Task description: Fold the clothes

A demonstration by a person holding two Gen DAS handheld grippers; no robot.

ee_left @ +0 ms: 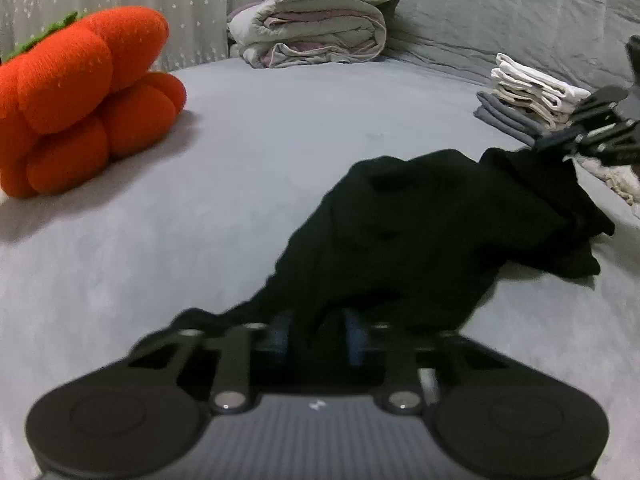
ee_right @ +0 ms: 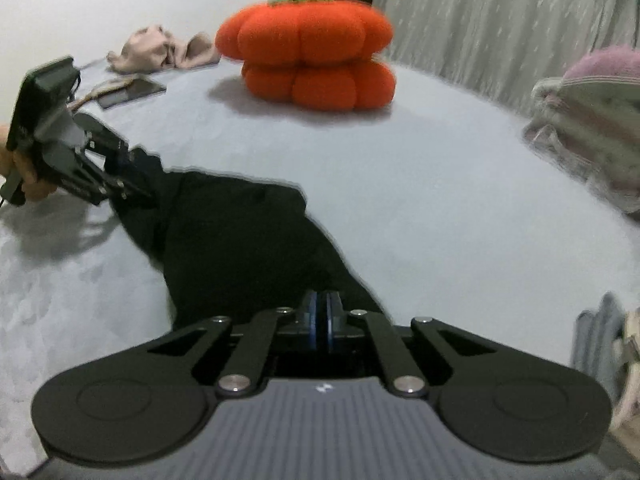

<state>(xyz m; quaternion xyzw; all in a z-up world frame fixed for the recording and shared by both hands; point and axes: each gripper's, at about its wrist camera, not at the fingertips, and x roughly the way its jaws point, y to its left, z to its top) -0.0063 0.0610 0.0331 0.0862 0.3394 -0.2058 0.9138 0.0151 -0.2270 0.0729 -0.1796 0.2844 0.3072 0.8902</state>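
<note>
A black garment [ee_left: 420, 220] lies crumpled on the grey bed sheet [ee_left: 240, 180], stretched between both grippers. At the bottom of the left wrist view my left gripper [ee_left: 318, 332] has a fold of the black cloth pinched between its pads. My right gripper [ee_left: 544, 144] grips the garment's far corner and holds it slightly off the sheet. In the right wrist view the right gripper [ee_right: 322, 312] has its pads pressed together on the edge of the garment [ee_right: 240, 232]. The left gripper [ee_right: 146, 178], held by a hand [ee_right: 24, 176], bites the opposite edge.
An orange pumpkin-shaped cushion [ee_left: 80, 96] [ee_right: 308, 52] sits on the bed beyond the garment. A folded quilt pile [ee_left: 316, 36] lies by the curtain. A stack of folded clothes [ee_left: 528, 96] is near the right gripper. A crumpled beige cloth [ee_right: 164, 50] and a dark flat object [ee_right: 128, 92] lie at the far left.
</note>
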